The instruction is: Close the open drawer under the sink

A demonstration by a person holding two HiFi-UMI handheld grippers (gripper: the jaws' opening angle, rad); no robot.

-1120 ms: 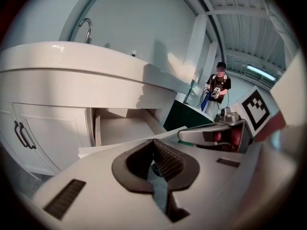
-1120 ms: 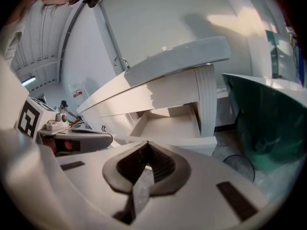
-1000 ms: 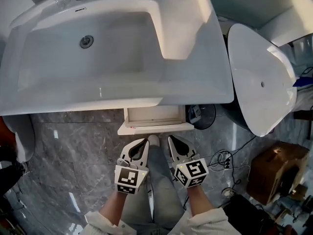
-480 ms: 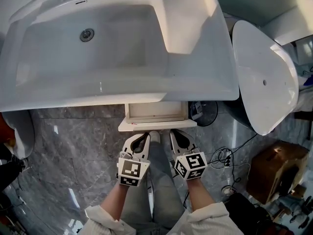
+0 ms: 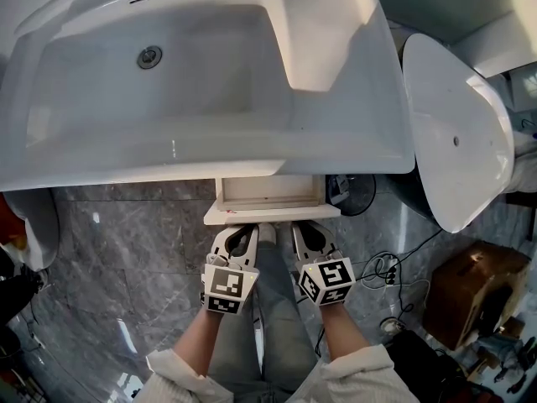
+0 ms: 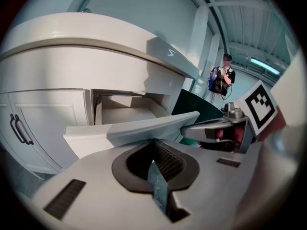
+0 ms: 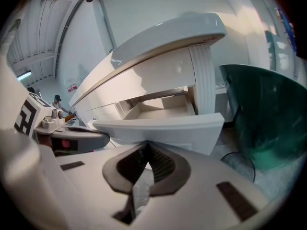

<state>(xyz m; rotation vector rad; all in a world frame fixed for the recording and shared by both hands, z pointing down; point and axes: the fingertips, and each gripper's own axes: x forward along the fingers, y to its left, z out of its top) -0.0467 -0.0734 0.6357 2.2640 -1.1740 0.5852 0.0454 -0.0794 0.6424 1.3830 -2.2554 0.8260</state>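
Marble floor (image 5: 126,250) below sink (image 5: 210,154) | drawer (image 5: 273,214) part-open under sink's front edge | left tool (image 5: 242,232) and right tool (image 5: 304,230), jaws pinched together and empty, are being held against its front, seemingly for pushing.

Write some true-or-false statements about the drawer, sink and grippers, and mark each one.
1. The drawer under the sink stands open. True.
2. The left gripper is shut on a cloth. False: its jaws are together with nothing between them.
3. The right gripper sits beside the left one, close to the drawer's front. True.
4. The right gripper's jaws stand wide apart. False: they are together.
5. A cup lies in the sink. False: only the drain shows in it.
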